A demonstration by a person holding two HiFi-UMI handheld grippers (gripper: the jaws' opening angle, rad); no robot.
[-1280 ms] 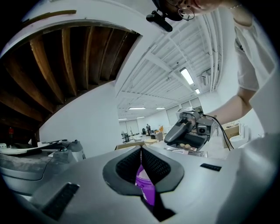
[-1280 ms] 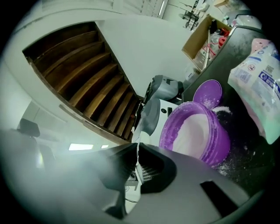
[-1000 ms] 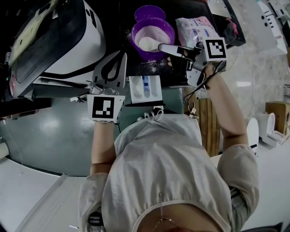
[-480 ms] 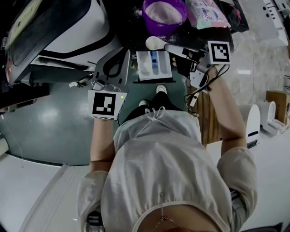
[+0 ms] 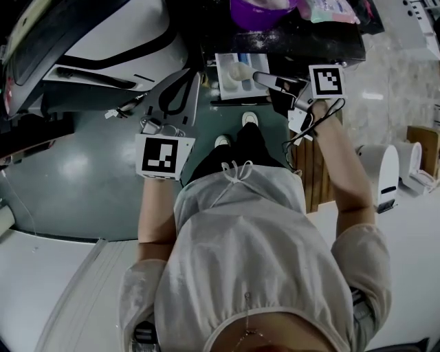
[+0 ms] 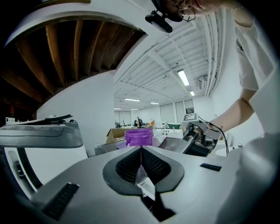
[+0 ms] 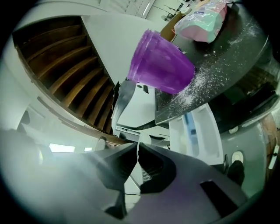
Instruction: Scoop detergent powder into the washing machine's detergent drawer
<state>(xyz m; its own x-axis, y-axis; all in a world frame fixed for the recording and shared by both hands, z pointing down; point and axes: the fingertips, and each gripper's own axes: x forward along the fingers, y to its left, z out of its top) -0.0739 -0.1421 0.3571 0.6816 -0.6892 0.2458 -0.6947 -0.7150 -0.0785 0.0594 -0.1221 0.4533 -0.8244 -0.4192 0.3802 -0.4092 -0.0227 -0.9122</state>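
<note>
The white detergent drawer (image 5: 232,77) stands pulled out below the black counter; it also shows in the right gripper view as the drawer (image 7: 197,136). A white scoop (image 5: 240,71) with powder hangs over the drawer, and my right gripper (image 5: 269,80) is shut on its handle. The purple powder bowl (image 5: 256,9) sits on the counter behind it, and it appears again as the bowl (image 7: 161,64) and the bowl (image 6: 139,136). My left gripper (image 5: 191,79) is shut just left of the drawer, touching nothing. Its jaws (image 6: 141,151) meet tightly.
A pink and white detergent bag (image 5: 330,8) lies right of the bowl. Spilled powder dusts the black counter (image 7: 210,83). The washing machine body (image 5: 103,41) fills the left side. My feet stand on green floor (image 5: 89,172) under the drawer.
My right gripper has carried the scoop out of the purple bowl and toward me, over the drawer. The left gripper keeps its place beside the drawer, still shut.
</note>
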